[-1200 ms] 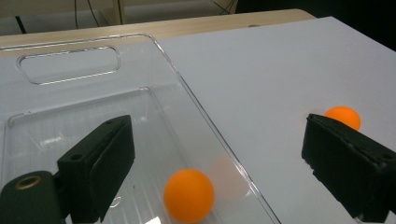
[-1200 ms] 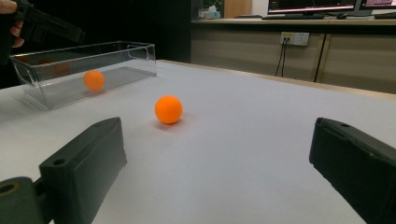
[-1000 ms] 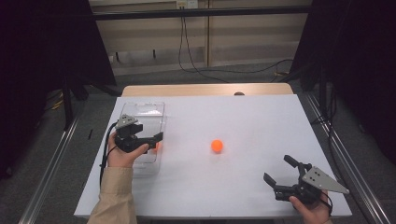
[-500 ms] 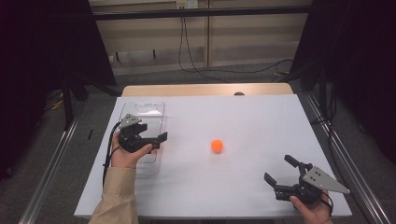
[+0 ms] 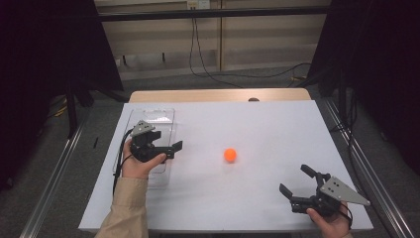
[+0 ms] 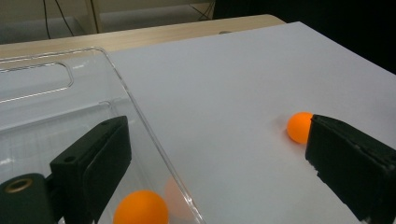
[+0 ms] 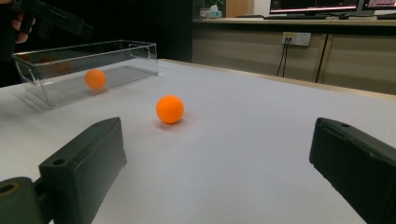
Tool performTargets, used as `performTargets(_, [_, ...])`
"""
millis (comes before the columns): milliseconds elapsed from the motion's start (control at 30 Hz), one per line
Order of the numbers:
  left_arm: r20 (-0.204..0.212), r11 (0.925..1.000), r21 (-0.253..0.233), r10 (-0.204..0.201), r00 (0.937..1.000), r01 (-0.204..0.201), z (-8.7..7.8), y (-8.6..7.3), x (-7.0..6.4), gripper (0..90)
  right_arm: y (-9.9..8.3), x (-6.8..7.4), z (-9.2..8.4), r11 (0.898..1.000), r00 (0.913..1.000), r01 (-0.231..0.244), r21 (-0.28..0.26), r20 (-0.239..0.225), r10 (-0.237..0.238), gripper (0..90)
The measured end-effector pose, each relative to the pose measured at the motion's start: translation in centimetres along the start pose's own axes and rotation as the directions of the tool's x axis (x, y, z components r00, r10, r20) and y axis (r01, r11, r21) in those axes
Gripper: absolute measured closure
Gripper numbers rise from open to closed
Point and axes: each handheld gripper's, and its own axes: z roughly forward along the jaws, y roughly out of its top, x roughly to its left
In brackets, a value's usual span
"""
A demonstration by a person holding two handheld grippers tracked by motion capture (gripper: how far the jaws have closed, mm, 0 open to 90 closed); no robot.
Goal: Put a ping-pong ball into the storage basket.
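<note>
A clear plastic bin [image 5: 154,119] stands at the table's left. My left gripper [image 5: 166,145] hovers over it, open, with nothing between its jaws. In the left gripper view [image 6: 219,140] an orange ball [image 6: 140,208] lies inside the bin [image 6: 56,98] below the jaws. A second orange ball [image 5: 230,154] [image 6: 299,126] rests on the white table near its middle. My right gripper [image 5: 294,179] sits at the front right, open and pointed toward that ball [image 7: 170,109]. Beyond the open jaws, the right gripper view [image 7: 215,149] takes in the bin [image 7: 116,58] with its ball [image 7: 95,79].
The white table top [image 5: 257,124] ends in a wooden strip [image 5: 218,95] at the far edge. Dark curtains flank both sides, and cables lie on the floor behind. The other hand with its gripper [image 7: 51,18] appears above the bin in the right gripper view.
An orange ball seen at the left gripper's jaws a second ago is out of sight in the high view. The left gripper shifted slightly right over the bin. The right gripper stayed still.
</note>
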Motion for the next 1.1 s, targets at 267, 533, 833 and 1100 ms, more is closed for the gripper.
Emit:
performTargets(267, [0.021,1.0000,0.002,0.002,0.9998,-0.002,0.4,0.1,-0.6,6.7,0.0,0.1,0.0,1.000,1.0000,-0.004,-0.001,-0.004,0.004,2.9])
performTargets(533, [0.040,0.9999,0.004,0.009,0.9992,-0.009,0.6,0.1,-0.9,6.6,0.0,0.0,0.0,1.000,1.0000,0.001,0.000,-0.002,-0.001,2.9])
performTargets(833, [0.049,0.9998,0.011,0.017,0.9986,-0.018,1.0,0.1,-1.5,6.3,0.1,0.0,0.0,1.000,1.0000,0.001,-0.002,0.001,-0.001,2.9])
performTargets(1100, [0.071,0.9993,0.020,0.030,0.9970,-0.032,1.4,-0.1,-2.0,6.0,0.1,0.1,0.0,1.000,1.0000,0.003,-0.005,-0.001,-0.003,2.9])
